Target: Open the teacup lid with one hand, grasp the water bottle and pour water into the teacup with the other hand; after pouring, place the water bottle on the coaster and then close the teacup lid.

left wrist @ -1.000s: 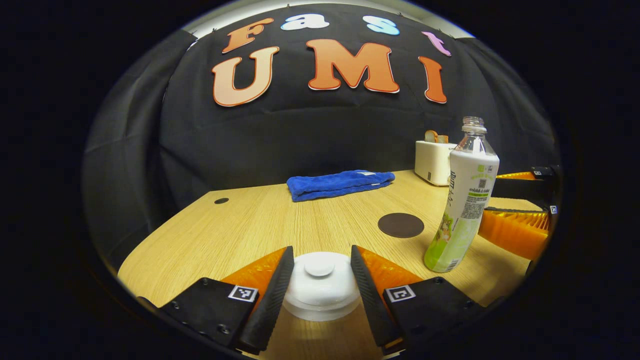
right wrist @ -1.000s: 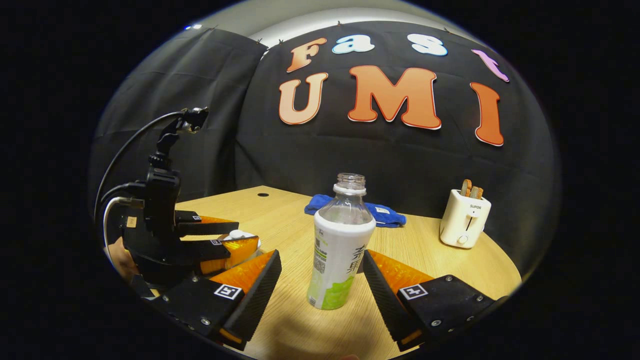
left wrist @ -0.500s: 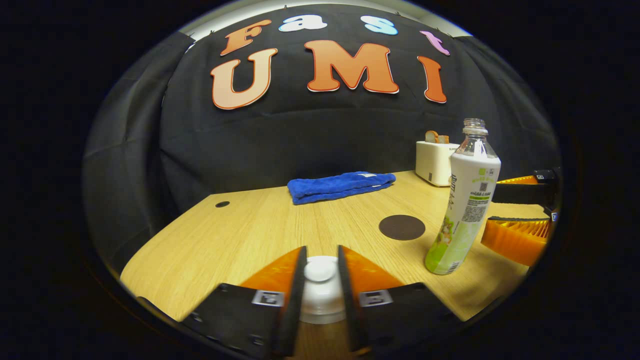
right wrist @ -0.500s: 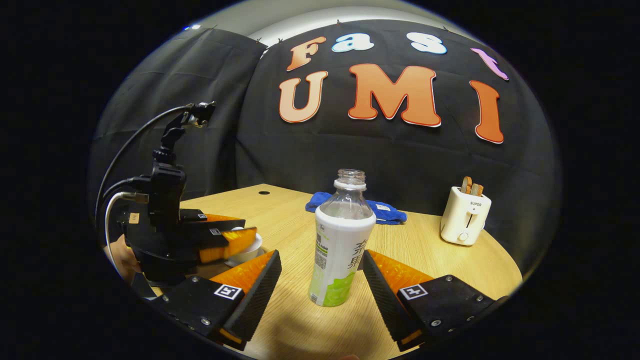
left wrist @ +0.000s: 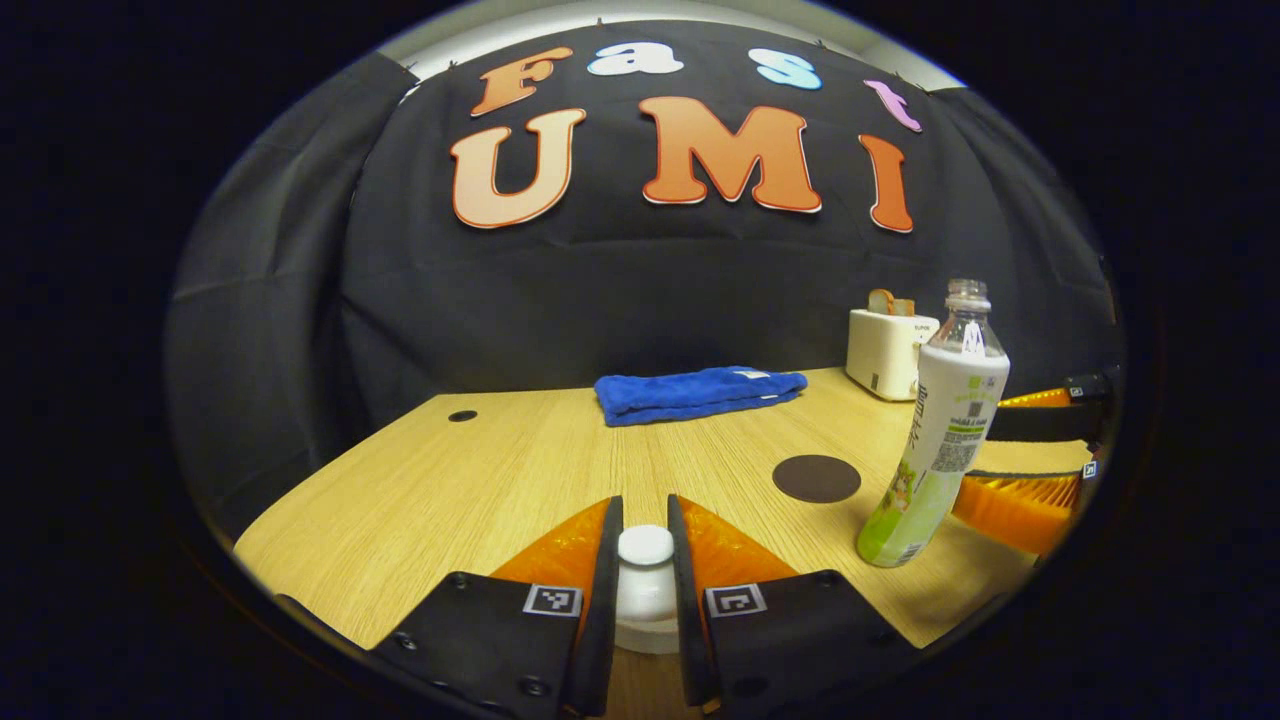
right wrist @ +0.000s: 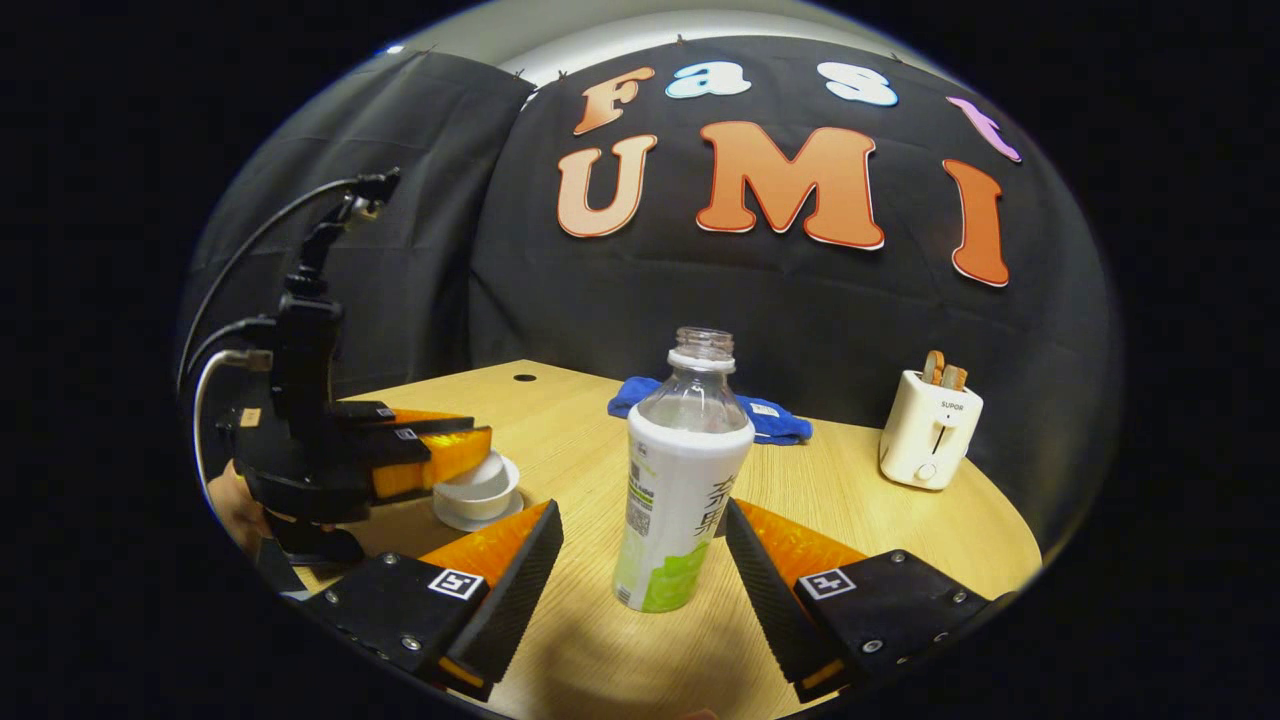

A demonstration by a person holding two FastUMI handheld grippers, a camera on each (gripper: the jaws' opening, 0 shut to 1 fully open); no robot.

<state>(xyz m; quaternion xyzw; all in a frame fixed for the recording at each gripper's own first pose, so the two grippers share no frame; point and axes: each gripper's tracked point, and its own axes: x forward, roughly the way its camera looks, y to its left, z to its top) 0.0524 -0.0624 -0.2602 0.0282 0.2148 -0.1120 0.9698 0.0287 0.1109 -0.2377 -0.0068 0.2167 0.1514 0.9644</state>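
My left gripper [left wrist: 644, 512] is shut on the knob of the white teacup lid [left wrist: 645, 600]. In the right gripper view the left gripper [right wrist: 478, 448] holds the lid [right wrist: 487, 470] tilted, just above the white teacup [right wrist: 476, 512]. The uncapped water bottle [right wrist: 680, 480] with its white and green label stands upright on the table. My right gripper [right wrist: 643, 520] is open, with one finger on each side of the bottle's lower half. A dark round coaster [left wrist: 816, 478] lies left of the bottle [left wrist: 940, 430] in the left gripper view.
A folded blue towel [left wrist: 700, 392] lies at the back of the wooden table [left wrist: 480, 480]. A white toaster [right wrist: 930, 430] with toast in it stands at the back right. A small dark hole [left wrist: 462, 415] marks the table's far left.
My left gripper closed on the lid's knob and rose a little, taking the lid up off the cup. The right gripper stayed open around the bottle.
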